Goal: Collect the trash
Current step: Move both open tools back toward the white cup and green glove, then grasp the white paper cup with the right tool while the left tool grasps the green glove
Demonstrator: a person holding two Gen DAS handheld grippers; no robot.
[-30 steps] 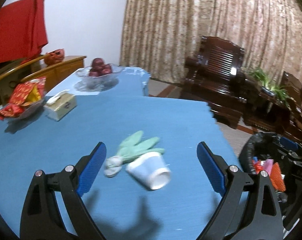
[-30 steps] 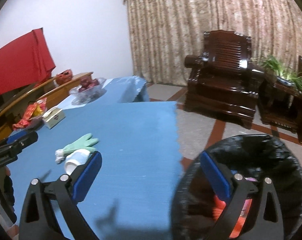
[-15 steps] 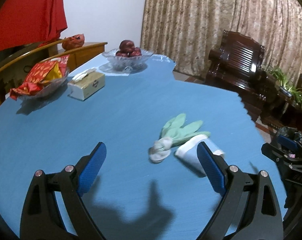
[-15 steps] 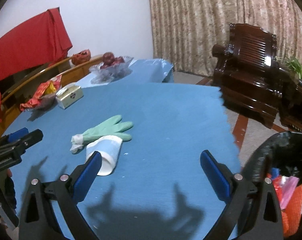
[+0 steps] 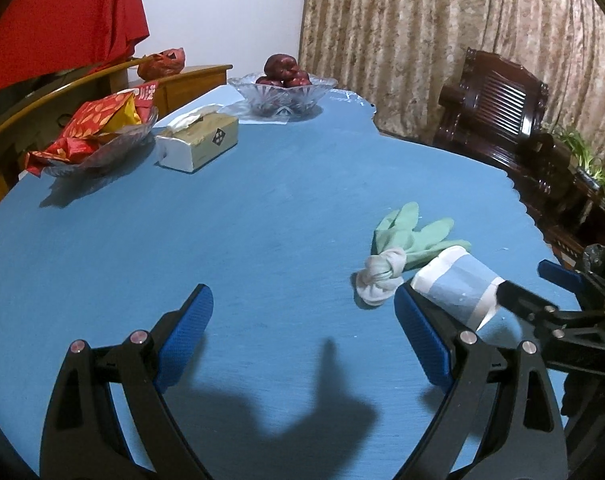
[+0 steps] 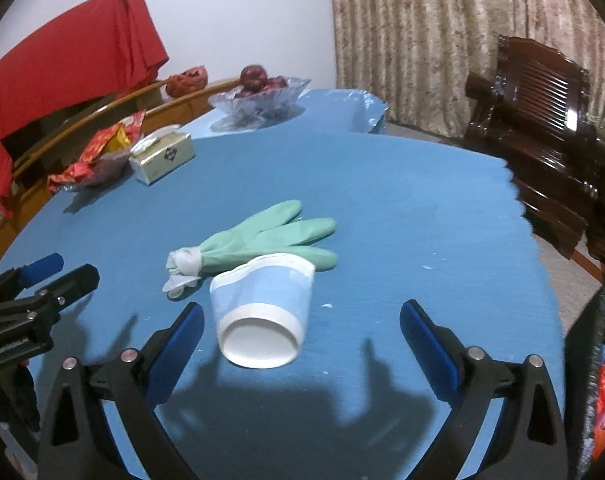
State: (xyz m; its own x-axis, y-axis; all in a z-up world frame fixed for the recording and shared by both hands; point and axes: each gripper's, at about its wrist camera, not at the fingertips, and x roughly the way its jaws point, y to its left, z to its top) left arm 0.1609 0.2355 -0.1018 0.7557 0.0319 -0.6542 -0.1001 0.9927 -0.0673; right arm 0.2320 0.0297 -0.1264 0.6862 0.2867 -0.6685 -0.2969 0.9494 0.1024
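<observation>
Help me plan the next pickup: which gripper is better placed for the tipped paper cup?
Right. The right gripper is open with the paper cup lying between its fingers; the left gripper points beside it.

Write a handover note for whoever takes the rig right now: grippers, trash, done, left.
Left gripper: open, empty, low over the blue table.
Right gripper: open, empty, lined up on the paper cup.
The cup lies on its side, touching the green glove.
Black trash bag at the table's right edge already holds some litter.
Left: bin cup and glove.
</observation>
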